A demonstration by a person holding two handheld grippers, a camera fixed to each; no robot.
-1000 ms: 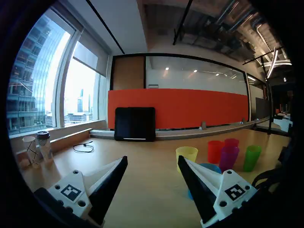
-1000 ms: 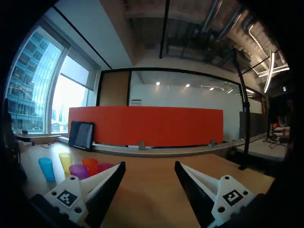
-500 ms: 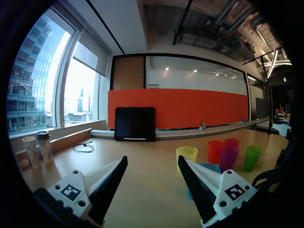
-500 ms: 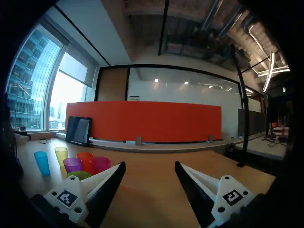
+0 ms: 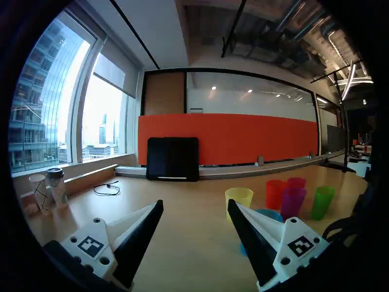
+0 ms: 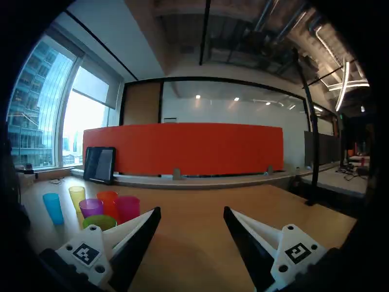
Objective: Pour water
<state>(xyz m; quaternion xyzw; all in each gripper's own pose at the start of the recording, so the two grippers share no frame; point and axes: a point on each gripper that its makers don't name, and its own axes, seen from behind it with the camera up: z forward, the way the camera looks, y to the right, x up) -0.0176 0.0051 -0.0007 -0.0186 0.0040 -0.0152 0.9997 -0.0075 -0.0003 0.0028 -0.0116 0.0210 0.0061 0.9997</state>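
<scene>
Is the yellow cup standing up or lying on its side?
Standing up. The yellow cup sits on its base on the wooden table, with its open rim facing up. Whether there is water inside, I cannot tell.

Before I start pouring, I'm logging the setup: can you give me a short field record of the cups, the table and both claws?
surface: wooden table
cups: six plastic, grouped: blue cup, yellow cup, purple cup, red cup, pink cup, green cup
cup state: upright; contents cannot be told
left claw: open, empty
right claw: open, empty
background: black tablet standing at orange partition
</scene>
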